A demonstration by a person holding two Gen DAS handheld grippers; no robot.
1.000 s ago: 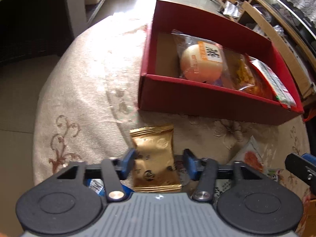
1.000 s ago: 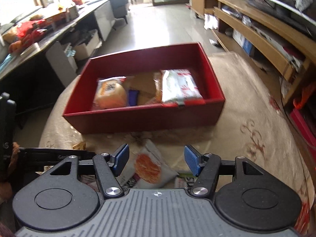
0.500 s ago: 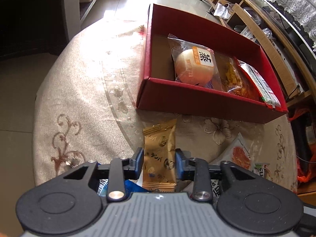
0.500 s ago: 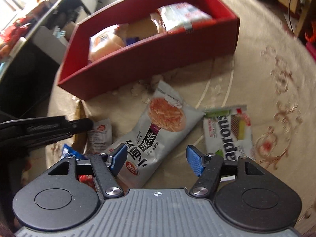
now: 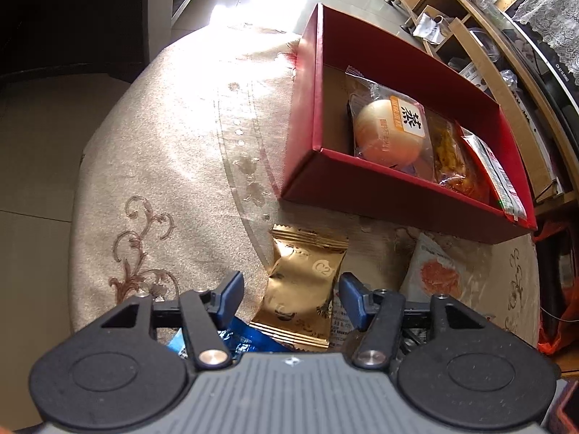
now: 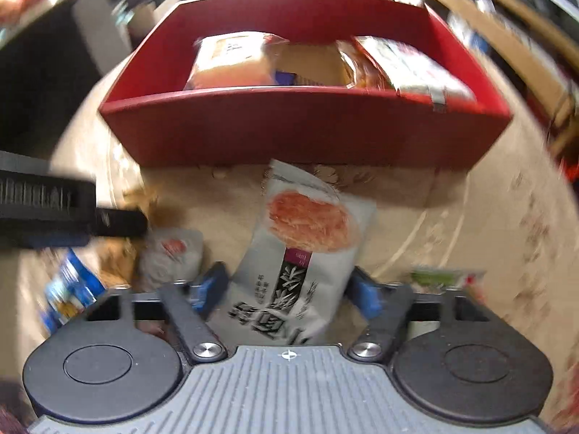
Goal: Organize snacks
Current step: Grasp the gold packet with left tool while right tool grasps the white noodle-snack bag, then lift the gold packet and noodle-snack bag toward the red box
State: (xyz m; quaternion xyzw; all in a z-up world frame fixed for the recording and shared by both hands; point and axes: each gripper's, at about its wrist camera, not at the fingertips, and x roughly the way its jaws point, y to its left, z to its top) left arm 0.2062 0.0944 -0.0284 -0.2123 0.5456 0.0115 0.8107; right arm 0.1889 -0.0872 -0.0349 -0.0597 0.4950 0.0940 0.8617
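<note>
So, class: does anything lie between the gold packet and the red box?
Nothing visible does. The gold packet lies between the open left gripper, whose jaws have just been opening; only bare tablecloth separates it from the red box.

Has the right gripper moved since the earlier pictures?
Yes. The right gripper has come down toward the table and now straddles the grey snack bag; the red box sits higher in view.
</note>
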